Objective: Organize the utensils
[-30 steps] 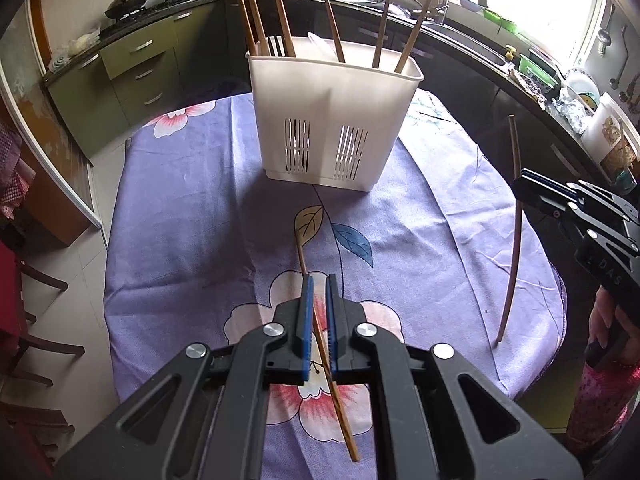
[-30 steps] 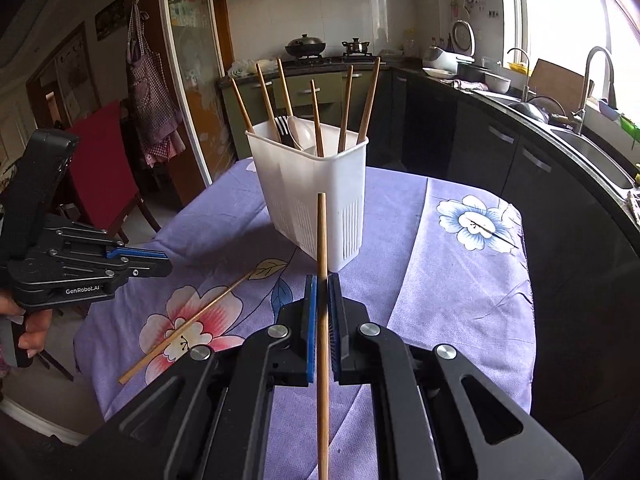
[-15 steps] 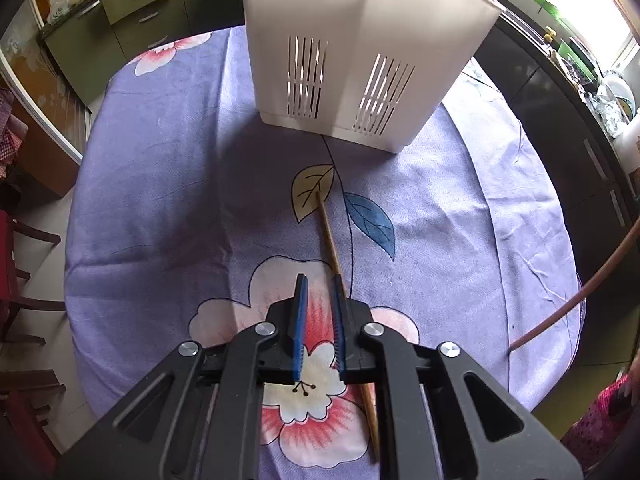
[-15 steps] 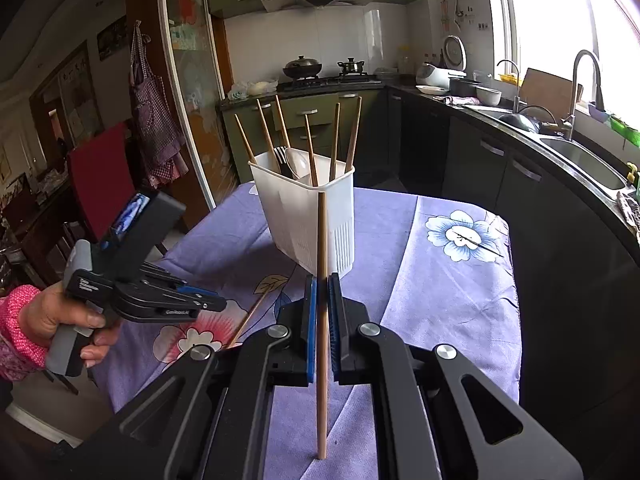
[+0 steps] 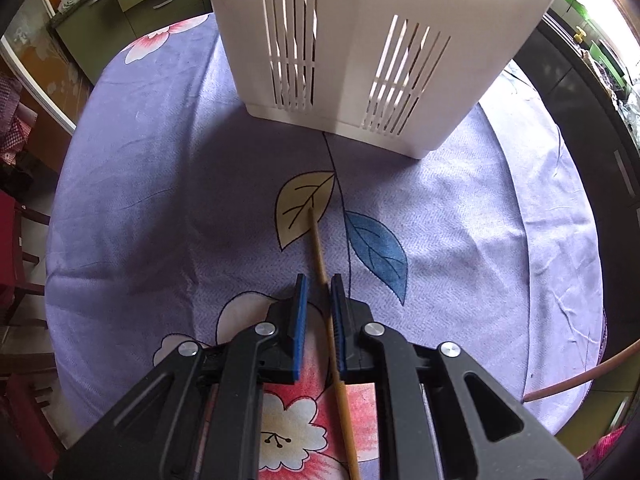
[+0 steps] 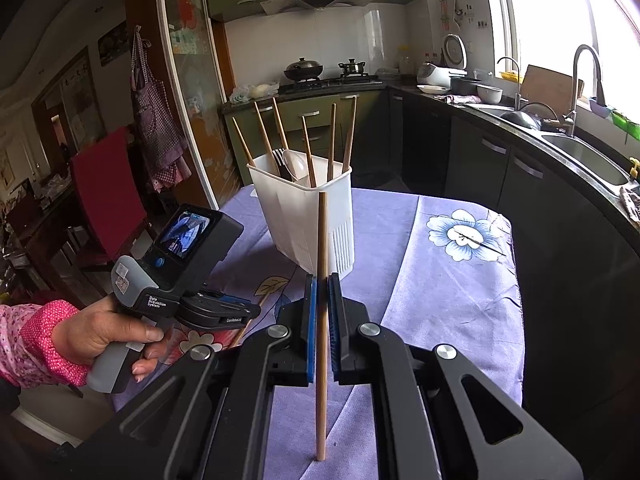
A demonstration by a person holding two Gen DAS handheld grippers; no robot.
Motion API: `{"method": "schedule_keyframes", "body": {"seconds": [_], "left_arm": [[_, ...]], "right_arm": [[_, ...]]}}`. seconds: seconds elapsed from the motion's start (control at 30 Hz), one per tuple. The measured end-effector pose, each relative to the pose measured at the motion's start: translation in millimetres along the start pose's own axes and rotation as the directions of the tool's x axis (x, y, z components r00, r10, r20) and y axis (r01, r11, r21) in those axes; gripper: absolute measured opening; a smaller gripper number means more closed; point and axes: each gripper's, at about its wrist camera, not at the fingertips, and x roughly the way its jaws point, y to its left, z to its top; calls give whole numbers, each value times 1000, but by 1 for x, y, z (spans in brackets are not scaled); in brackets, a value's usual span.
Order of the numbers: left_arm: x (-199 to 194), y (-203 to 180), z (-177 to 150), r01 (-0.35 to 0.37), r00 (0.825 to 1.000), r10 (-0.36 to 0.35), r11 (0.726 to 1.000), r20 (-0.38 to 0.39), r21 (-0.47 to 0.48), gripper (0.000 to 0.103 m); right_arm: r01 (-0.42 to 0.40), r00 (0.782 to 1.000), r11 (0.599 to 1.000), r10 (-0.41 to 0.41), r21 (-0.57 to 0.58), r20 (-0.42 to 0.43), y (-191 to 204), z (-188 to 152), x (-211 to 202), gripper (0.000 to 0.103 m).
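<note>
A wooden chopstick lies on the purple flowered tablecloth in front of the white slotted utensil holder. My left gripper points steeply down over it, its jaws a little apart. The stick lies between them close to the right pad, not pinched. In the right wrist view the left gripper sits low over that lying chopstick. My right gripper is shut on a second chopstick, held upright before the holder, which contains several chopsticks and a spoon.
A hand in a pink sleeve holds the left gripper. The held chopstick shows at the lower right of the left wrist view. Dark kitchen counters and a sink run along the right, and a red chair stands at the left.
My left gripper has come down and forward over the lying chopstick, and its jaws now stand slightly wider around it. The right gripper has barely moved with its upright chopstick.
</note>
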Motion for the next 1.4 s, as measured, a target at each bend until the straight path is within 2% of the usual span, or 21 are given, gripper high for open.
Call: {"method": "schedule_keyframes", "body": {"seconds": [0.13, 0.27, 0.4, 0.53, 0.83, 1.23, 1.3, 1.4], "left_arm": [[2, -5, 0, -20, 1000, 20, 1000, 3, 22, 9], [-2, -9, -2, -7, 1000, 7, 1000, 7, 23, 6], [-26, -5, -8, 2, 998, -4, 1000, 64, 30, 6], [-62, -1, -21, 57, 990, -64, 997, 122, 59, 6], [-136, 8, -66, 117, 944, -158, 981, 288, 154, 6], [-193, 9, -97, 69, 881, -169, 970, 442, 233, 5], [-194, 9, -100, 67, 881, -170, 969, 441, 239, 5], [-184, 10, -95, 66, 907, -158, 969, 390, 238, 5]], "right_arm": [[0, 1000, 1000, 0, 2, 0, -1, 0, 0, 6], [-1, 1000, 1000, 1, 2, 5, -1, 0, -2, 6], [2, 1000, 1000, -2, 8, 14, -2, 0, -7, 6], [1, 1000, 1000, -1, 15, 27, -4, -2, -14, 6], [3, 998, 1000, -4, 22, 58, 2, -7, -30, 6], [-1, 997, 1000, 1, -1, 80, 18, -4, -42, 6], [-1, 997, 1000, 1, -3, 80, 19, -4, -43, 6], [-2, 997, 1000, 2, -7, 75, 22, -5, -42, 6]]}}
